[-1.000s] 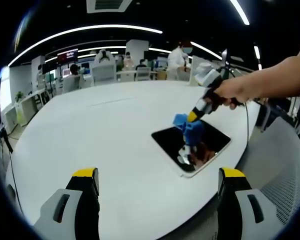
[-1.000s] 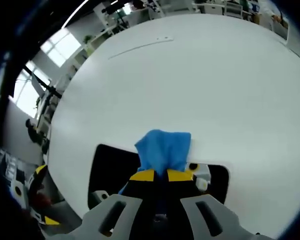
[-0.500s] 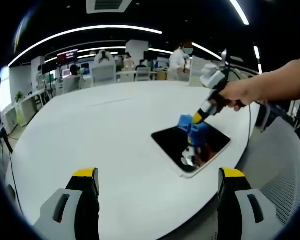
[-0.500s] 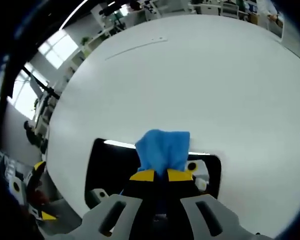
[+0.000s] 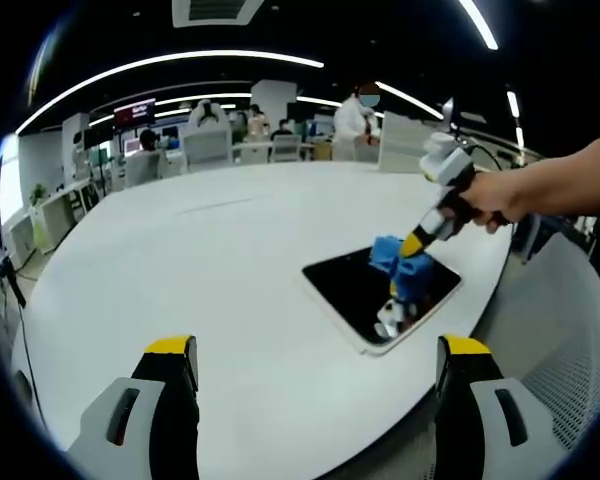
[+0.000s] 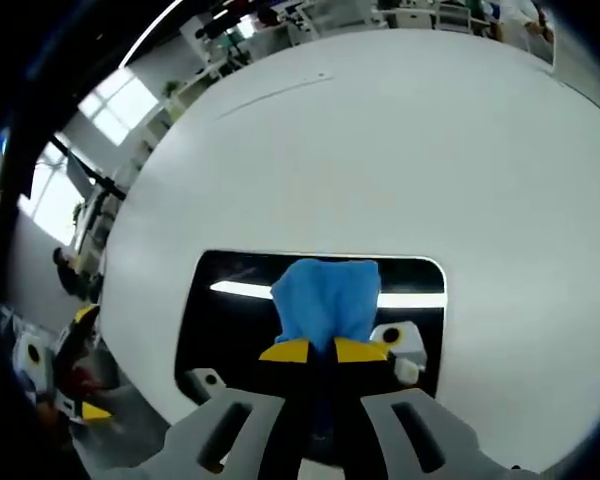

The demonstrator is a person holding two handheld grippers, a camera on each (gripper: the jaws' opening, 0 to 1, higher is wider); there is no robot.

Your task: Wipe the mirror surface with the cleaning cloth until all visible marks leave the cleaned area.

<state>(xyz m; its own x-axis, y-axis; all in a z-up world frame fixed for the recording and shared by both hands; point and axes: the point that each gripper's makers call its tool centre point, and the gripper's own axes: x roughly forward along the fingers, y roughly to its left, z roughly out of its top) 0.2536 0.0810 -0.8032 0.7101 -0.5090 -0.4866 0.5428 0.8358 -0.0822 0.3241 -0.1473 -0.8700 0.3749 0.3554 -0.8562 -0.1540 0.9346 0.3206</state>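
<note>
Your right tool (image 6: 323, 352) is clamped on the blue cleaning cloth (image 6: 326, 300), pressed on the mirror (image 6: 230, 300) lying flat near the white worktop's (image 6: 380, 150) edge. The mirror's long axis runs crosswise to that tool. Your left tool (image 5: 315, 375) hangs wide, well apart from the mirror.

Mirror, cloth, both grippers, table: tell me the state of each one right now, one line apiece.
mirror: flat on the table, near its edge, dark and reflective.
cleaning cloth: bunched, clamped in the right gripper, pressed on the mirror.
right gripper: shut on the cloth, held by a hand.
left gripper: open, holding nothing, back from the mirror.
table: white, carrying the mirror.
</note>
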